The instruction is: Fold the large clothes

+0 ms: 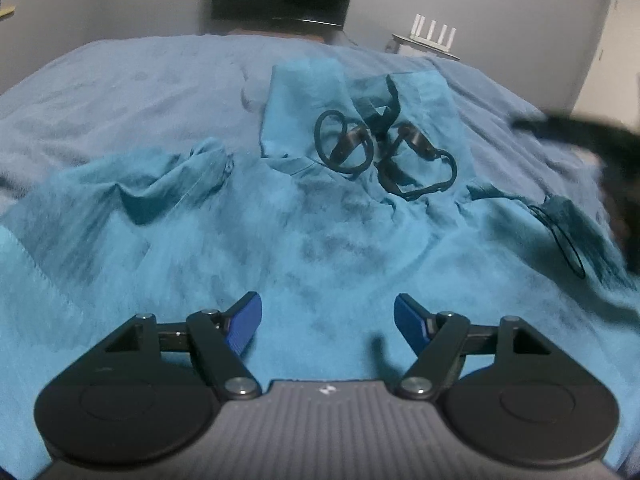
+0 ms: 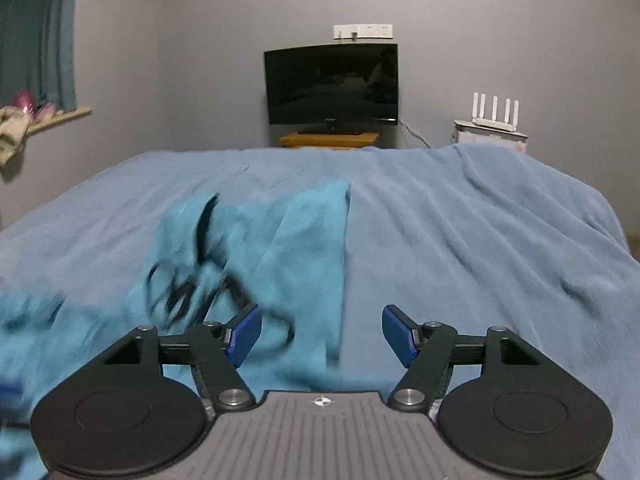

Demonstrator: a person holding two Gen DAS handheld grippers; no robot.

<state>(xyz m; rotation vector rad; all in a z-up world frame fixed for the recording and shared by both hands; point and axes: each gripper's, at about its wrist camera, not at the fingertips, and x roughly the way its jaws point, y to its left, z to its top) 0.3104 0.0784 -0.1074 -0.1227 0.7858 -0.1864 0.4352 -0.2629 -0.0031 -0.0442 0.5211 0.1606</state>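
Left wrist view: the left gripper (image 1: 328, 316) hangs low over a teal garment (image 1: 320, 248) spread on the bed (image 1: 132, 80), its jaws parted with nothing between the blue pads (image 1: 244, 324). Black straps (image 1: 384, 152) lie tangled on the garment's upper part. In the right wrist view, the right gripper (image 2: 322, 330) also stands released and empty, the garment blurred at its left, bare blanket at its right. A dark television (image 2: 332, 84) and a white router (image 2: 496, 114) stand by the far wall. No writing is legible anywhere.

left gripper (image 1: 328, 316) jaws apart | over teal garment (image 1: 320, 240) | black straps (image 1: 384, 152)
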